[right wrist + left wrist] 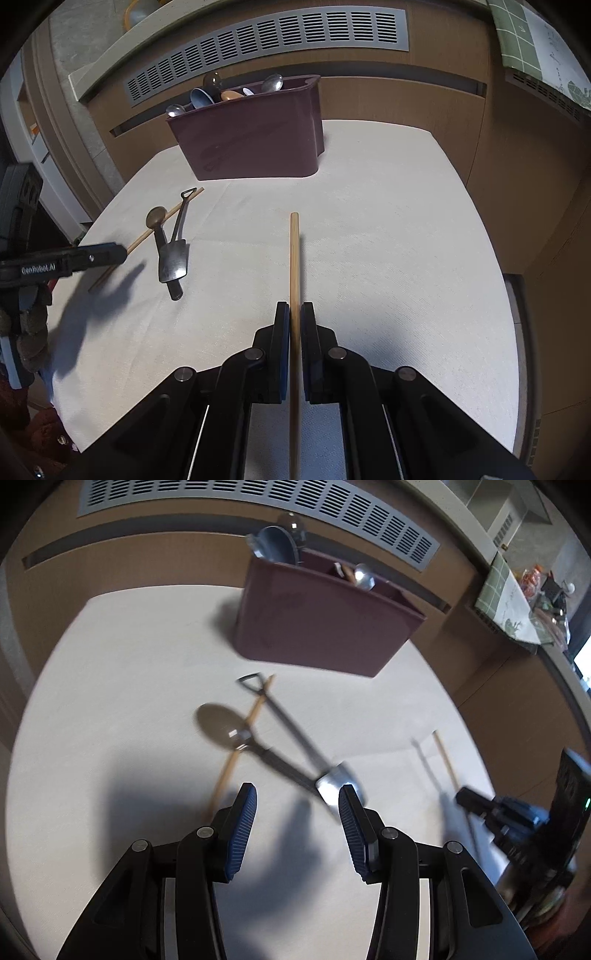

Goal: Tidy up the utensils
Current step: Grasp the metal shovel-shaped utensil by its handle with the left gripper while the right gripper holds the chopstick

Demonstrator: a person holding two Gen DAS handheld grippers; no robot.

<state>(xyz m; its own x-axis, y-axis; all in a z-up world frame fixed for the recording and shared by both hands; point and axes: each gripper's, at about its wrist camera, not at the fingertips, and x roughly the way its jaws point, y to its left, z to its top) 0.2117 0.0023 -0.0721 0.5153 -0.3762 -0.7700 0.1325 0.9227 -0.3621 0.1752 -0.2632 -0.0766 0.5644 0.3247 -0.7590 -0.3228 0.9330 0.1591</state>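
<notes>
A maroon utensil holder (pixel 321 624) (pixel 255 136) stands at the back of the white table and holds several spoons. On the table lie a dark spoon (pixel 225 725) (pixel 157 221), a shovel-shaped metal spoon (pixel 332 781) (pixel 173 258) and a wooden chopstick (pixel 240 742) (pixel 147 232), crossing each other. My left gripper (pixel 297 801) is open and empty just above and before them. My right gripper (pixel 294 314) is shut on a second wooden chopstick (pixel 294 254), which points toward the holder.
The white table (pixel 388 240) ends at a wooden wall with a grey vent grille (pixel 266 44) behind the holder. A green checked cloth (pixel 495 587) hangs on a counter at the right. The right gripper shows at the right edge of the left wrist view (pixel 480 805).
</notes>
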